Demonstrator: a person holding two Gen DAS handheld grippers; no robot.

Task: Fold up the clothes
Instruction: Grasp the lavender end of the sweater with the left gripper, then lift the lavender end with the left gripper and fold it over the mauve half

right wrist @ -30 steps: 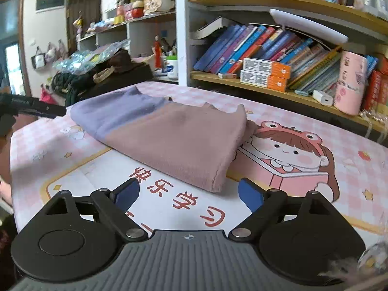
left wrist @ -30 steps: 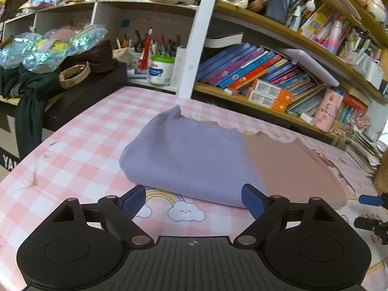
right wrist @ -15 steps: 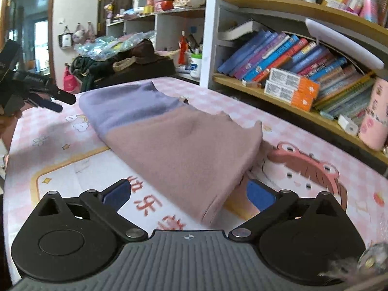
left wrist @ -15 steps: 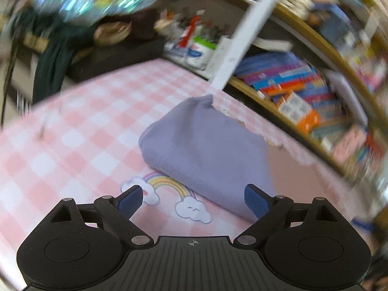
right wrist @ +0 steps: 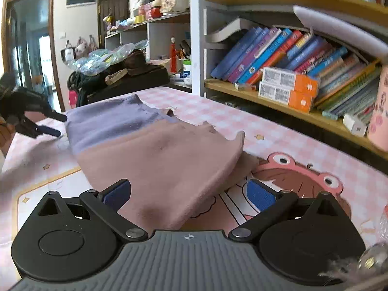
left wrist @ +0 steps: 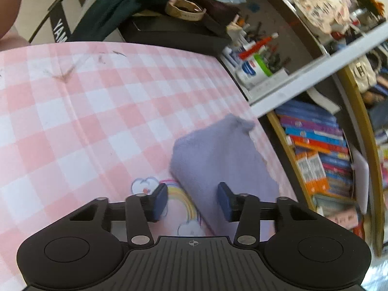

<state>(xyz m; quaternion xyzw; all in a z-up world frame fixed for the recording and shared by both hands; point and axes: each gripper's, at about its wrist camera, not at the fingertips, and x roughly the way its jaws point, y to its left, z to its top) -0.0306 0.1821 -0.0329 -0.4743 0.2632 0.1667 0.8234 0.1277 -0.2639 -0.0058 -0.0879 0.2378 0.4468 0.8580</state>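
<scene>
- The left wrist view shows only the lilac end of the folded garment [left wrist: 218, 160] on the pink checked worktop [left wrist: 72, 121]; the right wrist view shows its brown half too.
- The left claw [left wrist: 192, 202] is closing, pads either side of the lilac edge, not yet pressing.
- The right claw [right wrist: 189, 195] stands wide apart astride the brown corner, gripping nothing.
</scene>
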